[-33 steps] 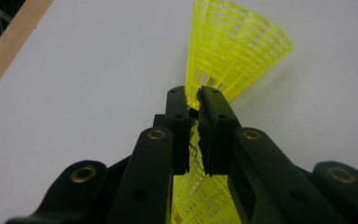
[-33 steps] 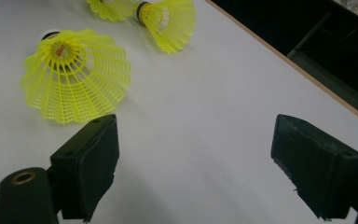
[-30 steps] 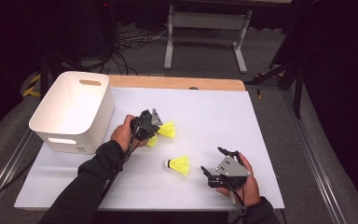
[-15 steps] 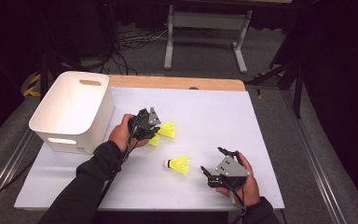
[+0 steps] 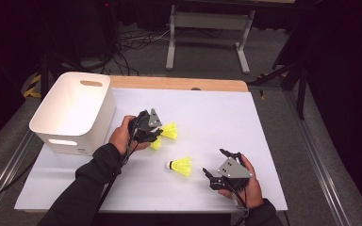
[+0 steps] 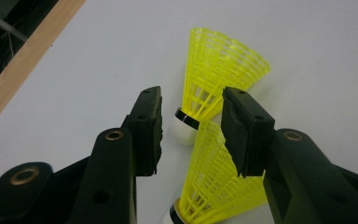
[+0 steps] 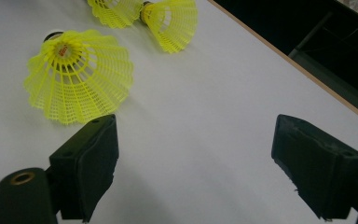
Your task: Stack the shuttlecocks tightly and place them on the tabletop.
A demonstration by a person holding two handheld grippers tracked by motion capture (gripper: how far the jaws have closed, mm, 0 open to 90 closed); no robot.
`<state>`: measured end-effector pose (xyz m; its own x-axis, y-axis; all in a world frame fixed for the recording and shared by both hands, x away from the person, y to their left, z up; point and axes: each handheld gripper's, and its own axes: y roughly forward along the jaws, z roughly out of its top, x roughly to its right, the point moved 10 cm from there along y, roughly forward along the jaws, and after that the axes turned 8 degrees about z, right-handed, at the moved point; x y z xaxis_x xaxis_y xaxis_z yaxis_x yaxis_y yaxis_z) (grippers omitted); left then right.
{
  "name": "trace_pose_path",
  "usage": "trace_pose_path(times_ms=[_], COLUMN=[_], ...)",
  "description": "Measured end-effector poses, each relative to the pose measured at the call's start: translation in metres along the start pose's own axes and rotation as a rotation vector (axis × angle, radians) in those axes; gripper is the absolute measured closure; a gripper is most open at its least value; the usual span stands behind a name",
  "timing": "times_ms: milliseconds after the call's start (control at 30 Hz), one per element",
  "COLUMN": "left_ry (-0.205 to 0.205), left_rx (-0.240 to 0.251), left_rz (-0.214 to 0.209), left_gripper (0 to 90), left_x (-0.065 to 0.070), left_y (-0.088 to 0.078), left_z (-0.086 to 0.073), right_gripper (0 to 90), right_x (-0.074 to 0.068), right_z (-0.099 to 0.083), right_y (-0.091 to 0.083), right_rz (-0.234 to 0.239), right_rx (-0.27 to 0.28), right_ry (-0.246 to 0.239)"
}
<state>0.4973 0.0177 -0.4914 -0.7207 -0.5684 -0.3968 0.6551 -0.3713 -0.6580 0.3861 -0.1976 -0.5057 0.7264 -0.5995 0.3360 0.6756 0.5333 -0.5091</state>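
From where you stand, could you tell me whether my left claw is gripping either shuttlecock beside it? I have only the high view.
Observer: No. In the left gripper view, the left claw has just been opening. The far shuttlecock lies with its white cork between the jaws, and the pads are not pressing on it.
Operator: Thank you. How does the second one lie?
Observer: The nearer shuttlecock points its skirt in between the same jaws, beside that cork.
Operator: And my right claw?
Observer: The right gripper view shows the right claw wide open with nothing between its jaws. The third shuttlecock lies ahead of one jaw, with its skirt towards the camera.
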Motion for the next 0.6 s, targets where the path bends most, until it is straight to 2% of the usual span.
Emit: trace_pose_path(times_ms=[233, 333, 400, 600], left_ry=[-0.001, 0.01, 0.007, 0.027], left_rx=[0.036, 0.06, 0.094, 0.134], left_rz=[0.013, 0.015, 0.014, 0.035], left_gripper=[55.4, 53.7, 52.8, 48.9], left_x=[-0.003, -0.004, -0.003, -0.003], left_y=[-0.011, -0.016, -0.023, -0.037], left_z=[0.004, 0.006, 0.009, 0.008], right_gripper=[15.5, 15.5, 15.5, 15.7], right_x=[0.001, 0.002, 0.002, 0.003], right_z=[0.001, 0.001, 0.001, 0.005], right_y=[0.0, -0.001, -0.001, -0.004], right_rz=[-0.005, -0.008, -0.009, -0.018], right_rx=[0.004, 0.006, 0.006, 0.03], right_ry=[0.003, 0.002, 0.006, 0.005])
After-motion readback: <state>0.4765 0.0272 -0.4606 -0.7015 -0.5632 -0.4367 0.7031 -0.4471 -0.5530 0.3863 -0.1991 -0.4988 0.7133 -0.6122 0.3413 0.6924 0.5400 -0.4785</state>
